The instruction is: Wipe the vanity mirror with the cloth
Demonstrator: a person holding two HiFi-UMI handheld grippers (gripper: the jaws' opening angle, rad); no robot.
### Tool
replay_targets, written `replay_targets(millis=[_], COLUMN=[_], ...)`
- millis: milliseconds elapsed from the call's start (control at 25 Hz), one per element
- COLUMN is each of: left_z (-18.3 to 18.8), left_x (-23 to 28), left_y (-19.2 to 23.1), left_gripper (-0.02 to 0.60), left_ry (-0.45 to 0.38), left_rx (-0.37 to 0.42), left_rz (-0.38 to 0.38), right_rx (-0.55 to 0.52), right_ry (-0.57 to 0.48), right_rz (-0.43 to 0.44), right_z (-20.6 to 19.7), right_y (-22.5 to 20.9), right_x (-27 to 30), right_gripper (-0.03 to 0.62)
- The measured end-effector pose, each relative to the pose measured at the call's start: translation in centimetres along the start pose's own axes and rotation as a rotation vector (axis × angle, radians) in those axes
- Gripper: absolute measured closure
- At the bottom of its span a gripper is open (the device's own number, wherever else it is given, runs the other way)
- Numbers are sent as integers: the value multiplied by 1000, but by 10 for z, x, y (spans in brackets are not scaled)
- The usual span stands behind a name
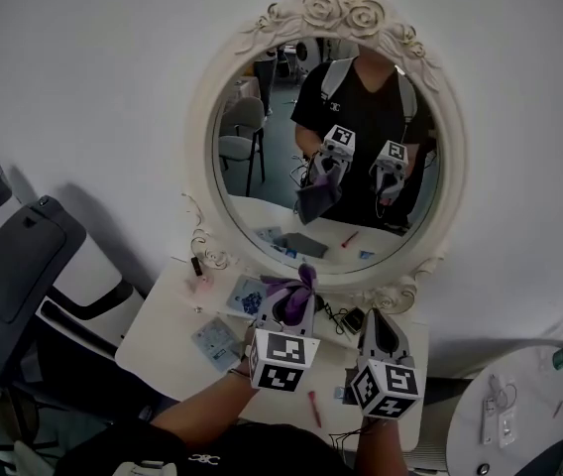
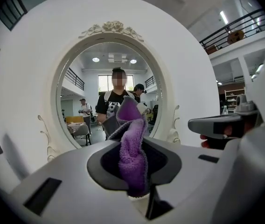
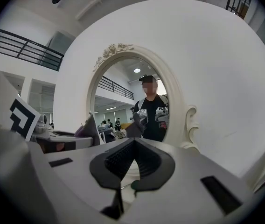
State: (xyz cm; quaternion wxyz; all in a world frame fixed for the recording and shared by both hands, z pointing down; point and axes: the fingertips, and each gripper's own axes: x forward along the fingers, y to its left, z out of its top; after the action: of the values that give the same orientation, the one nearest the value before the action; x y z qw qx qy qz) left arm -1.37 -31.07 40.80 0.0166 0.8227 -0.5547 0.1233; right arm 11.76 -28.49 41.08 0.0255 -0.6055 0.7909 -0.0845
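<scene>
The round vanity mirror (image 1: 262,157) in a white rose-carved frame stands on a white table (image 1: 163,330) against the wall. It fills the left gripper view (image 2: 83,101) and the right gripper view (image 3: 116,101). My left gripper (image 1: 299,303) is below the mirror's lower rim, shut on a purple cloth (image 1: 295,284) that sticks up between its jaws (image 2: 132,141). My right gripper (image 1: 381,327) is beside it to the right, a little lower, its ridged jaws together with nothing between them (image 3: 132,164). Both grippers are a short way from the glass and show in its reflection.
Small packets (image 1: 247,296) and a card (image 1: 214,340) lie on the table's left part, a red pen (image 1: 314,408) near the front edge, a black cable (image 1: 346,317) by the mirror's foot. A dark chair (image 1: 24,256) stands left, a round white table (image 1: 519,405) at right.
</scene>
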Motion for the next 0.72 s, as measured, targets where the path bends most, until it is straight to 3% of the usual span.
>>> replay_targets(millis=[240, 720], left_z=[-17, -36], left_x=[-11, -15], left_y=[24, 61], left_gripper=[515, 515], left_ry=[18, 14], left_rx=[-28, -37], left_rz=[-15, -89], right_rx=[-22, -65], right_ry=[9, 12], right_rz=[61, 20], right_z=[-4, -21], right_y=[47, 93], right_x=[21, 40], right_gripper=[592, 592])
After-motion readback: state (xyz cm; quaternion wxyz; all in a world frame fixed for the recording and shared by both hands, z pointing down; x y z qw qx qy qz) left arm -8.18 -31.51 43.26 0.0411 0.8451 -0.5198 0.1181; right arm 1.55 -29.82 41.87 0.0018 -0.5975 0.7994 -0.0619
